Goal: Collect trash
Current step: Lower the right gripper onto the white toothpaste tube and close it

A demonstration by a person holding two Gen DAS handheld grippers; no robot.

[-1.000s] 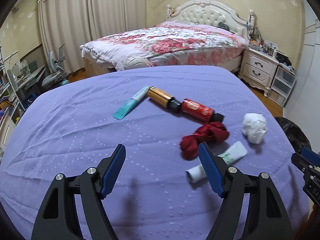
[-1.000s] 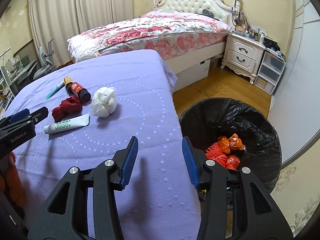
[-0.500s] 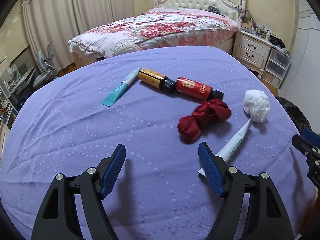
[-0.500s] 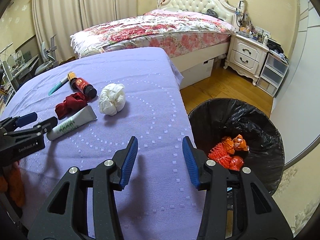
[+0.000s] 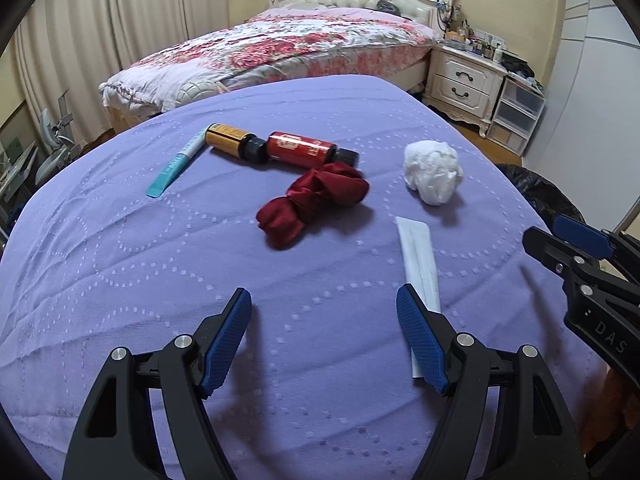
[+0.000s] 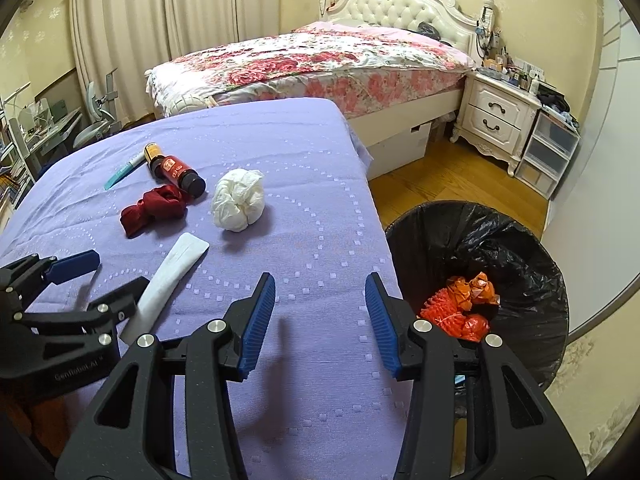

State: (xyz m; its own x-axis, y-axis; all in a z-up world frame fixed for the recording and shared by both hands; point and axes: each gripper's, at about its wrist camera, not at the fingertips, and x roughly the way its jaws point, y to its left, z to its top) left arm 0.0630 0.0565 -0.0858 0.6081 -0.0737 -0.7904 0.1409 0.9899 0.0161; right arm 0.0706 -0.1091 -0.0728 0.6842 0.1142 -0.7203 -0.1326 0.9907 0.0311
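On the purple table lie a white tube, a crumpled white tissue, a dark red cloth, a red bottle, an amber bottle and a teal tube. My left gripper is open and empty, its right finger beside the white tube. My right gripper is open and empty above the table's right edge, next to the black-lined trash bin holding orange trash. The tissue lies ahead of it.
A bed with a floral cover stands behind the table. A white nightstand and plastic drawers are at the right wall. Wooden floor lies between table and bed. A desk and chair are at the left.
My left gripper has moved forward and right, so the white tube now lies lengthwise beside its right finger. My right gripper has drifted slightly; both stayed open.
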